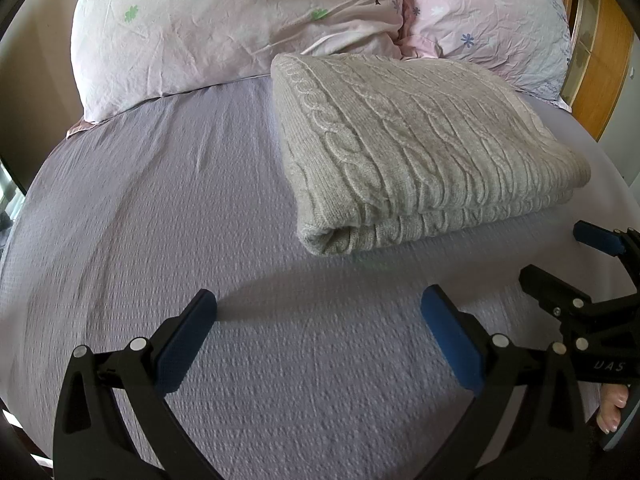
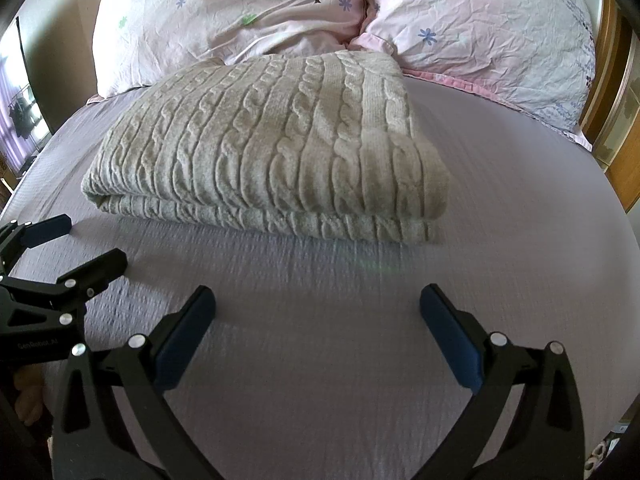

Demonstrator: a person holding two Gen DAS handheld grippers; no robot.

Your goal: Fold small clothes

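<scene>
Sweater (image 2: pixel 272 140) lies folded flat, long axis crosswise, before pillows (image 2: pixel 480 20).

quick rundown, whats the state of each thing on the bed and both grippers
cable-knit sweater: folded into a flat stack, lying on the sheet, untouched
left gripper: open, empty, short of the sweater
right gripper: open, empty, short of the sweater
left pillow: propped at the head of the bed, wrinkled
right pillow: propped beside it, wrinkled
bed sheet: spread flat, faint creases
</scene>
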